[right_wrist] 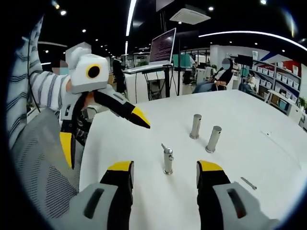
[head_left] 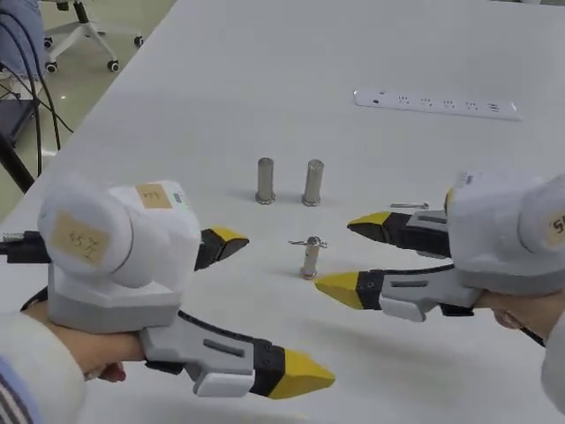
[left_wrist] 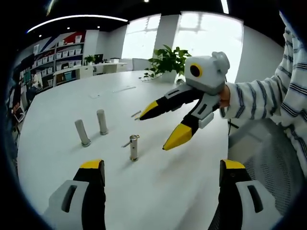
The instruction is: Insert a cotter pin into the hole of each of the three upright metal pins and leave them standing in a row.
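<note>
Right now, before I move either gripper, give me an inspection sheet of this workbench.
Surface: white table.
Job's things: front metal pin upright, inserted cotter pin through its top; back-left metal pin and back-right metal pin upright, no cotter pins seen in them; loose cotter pin lying flat by the right gripper.
Clutter: power strip farther back.
Grippers: left gripper jaws open, holding nothing; right gripper jaws open, holding nothing, facing the front metal pin.
Cables: dark cables hanging beside the table.
Surroundings: office chair base on the floor; potted plant.
</note>
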Available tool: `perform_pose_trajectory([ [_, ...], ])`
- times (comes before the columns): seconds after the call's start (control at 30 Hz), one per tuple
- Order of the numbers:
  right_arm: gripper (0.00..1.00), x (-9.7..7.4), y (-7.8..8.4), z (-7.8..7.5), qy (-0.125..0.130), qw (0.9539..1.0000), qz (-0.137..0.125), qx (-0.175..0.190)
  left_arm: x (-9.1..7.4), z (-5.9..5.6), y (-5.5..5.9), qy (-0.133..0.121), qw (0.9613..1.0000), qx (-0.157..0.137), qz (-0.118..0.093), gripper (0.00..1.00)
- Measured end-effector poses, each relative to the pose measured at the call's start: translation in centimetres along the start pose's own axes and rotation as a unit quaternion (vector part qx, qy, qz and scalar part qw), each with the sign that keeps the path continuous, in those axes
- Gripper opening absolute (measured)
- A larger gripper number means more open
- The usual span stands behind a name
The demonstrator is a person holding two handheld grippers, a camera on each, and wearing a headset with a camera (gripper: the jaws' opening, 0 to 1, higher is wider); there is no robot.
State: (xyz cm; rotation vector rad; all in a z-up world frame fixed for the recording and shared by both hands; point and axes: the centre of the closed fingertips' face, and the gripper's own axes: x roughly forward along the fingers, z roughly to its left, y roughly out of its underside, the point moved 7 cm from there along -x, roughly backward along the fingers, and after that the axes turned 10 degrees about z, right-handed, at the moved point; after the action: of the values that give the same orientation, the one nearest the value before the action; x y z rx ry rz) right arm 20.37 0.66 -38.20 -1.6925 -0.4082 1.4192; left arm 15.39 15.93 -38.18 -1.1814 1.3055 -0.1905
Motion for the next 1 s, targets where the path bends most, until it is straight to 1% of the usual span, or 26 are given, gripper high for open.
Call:
perform_pose_trajectory([
  [0.1,0.54,-1.3,-0.3,0.4,0.002,0.9997,-0.013,0.019,-0.3,0.4,-0.4,-0.004,1.0,-0.001,-0.003,0.99],
  [0.13,0.58,-1.7,-0.3,0.5,0.006,0.9996,-0.015,0.023,-0.4,0.6,-0.5,-0.005,1.0,-0.002,-0.004,0.99],
  [0.2,0.63,-2.2,-0.1,0.6,0.012,0.9994,-0.01,0.031,-0.6,0.9,-0.7,-0.007,0.9999,-0.003,-0.006,0.99],
  [0.23,0.67,-2.6,0.3,0.5,0.023,0.9989,0.002,0.04,-0.8,1.1,-0.8,-0.008,0.9999,-0.006,-0.009,0.99],
  [0.27,0.7,-2.8,0.5,0.5,0.033,0.9985,0.007,0.044,-0.8,1.2,-0.9,-0.006,0.9999,-0.011,-0.01,0.99],
  [0.3,0.75,-3.1,0.8,0.4,0.046,0.9977,0.012,0.049,-0.9,1.3,-1.0,0.0,0.9997,-0.024,-0.009,0.99],
  [0.37,0.83,-3.5,1.1,0.6,0.051,0.9967,0.014,0.062,-1.0,1.6,-1.1,0.002,0.9995,-0.03,-0.009,0.96],
  [0.4,0.85,-3.8,1.3,0.8,0.053,0.9956,0.012,0.077,-1.0,1.7,-1.0,0.001,0.9995,-0.03,-0.008,0.94],
  [0.5,0.9,-4.6,1.9,1.2,0.062,0.993,0.004,0.101,-1.0,1.9,-1.0,-0.004,0.9996,-0.028,-0.004,0.94],
  [0.57,0.91,-5.2,2.3,1.3,0.073,0.9897,-0.003,0.123,-0.9,2.0,-1.0,-0.004,0.9996,-0.028,-0.001,0.94],
  [0.6,0.92,-5.3,2.4,1.3,0.075,0.9889,-0.005,0.128,-0.9,2.0,-1.0,-0.004,0.9996,-0.028,-0.001,0.94],
  [0.63,0.92,-5.7,2.7,1.4,0.08,0.9865,-0.009,0.142,-0.9,2.0,-1.0,-0.004,0.9996,-0.027,0.0,0.94],
  [0.7,0.93,-6.2,3.2,1.6,0.083,0.9845,-0.008,0.154,-0.8,2.1,-1.0,-0.003,0.9996,-0.026,0.001,0.94],
  [0.73,0.94,-6.5,3.5,1.6,0.089,0.9828,-0.006,0.162,-0.8,2.1,-1.0,-0.003,0.9996,-0.027,0.001,0.94],
  [0.8,0.95,-6.9,3.9,1.6,0.096,0.9812,-0.004,0.168,-0.8,2.2,-1.1,-0.004,0.9996,-0.027,0.0,0.94],
  [0.9,0.94,-7.3,4.4,1.6,0.107,0.9788,0.003,0.175,-0.8,2.4,-1.3,-0.006,0.9996,-0.026,-0.001,0.94],
  [1.0,0.94,-7.8,4.7,1.6,0.116,0.9751,0.0,0.189,-1.0,3.0,-1.4,-0.008,0.9995,-0.03,-0.001,0.93],
])
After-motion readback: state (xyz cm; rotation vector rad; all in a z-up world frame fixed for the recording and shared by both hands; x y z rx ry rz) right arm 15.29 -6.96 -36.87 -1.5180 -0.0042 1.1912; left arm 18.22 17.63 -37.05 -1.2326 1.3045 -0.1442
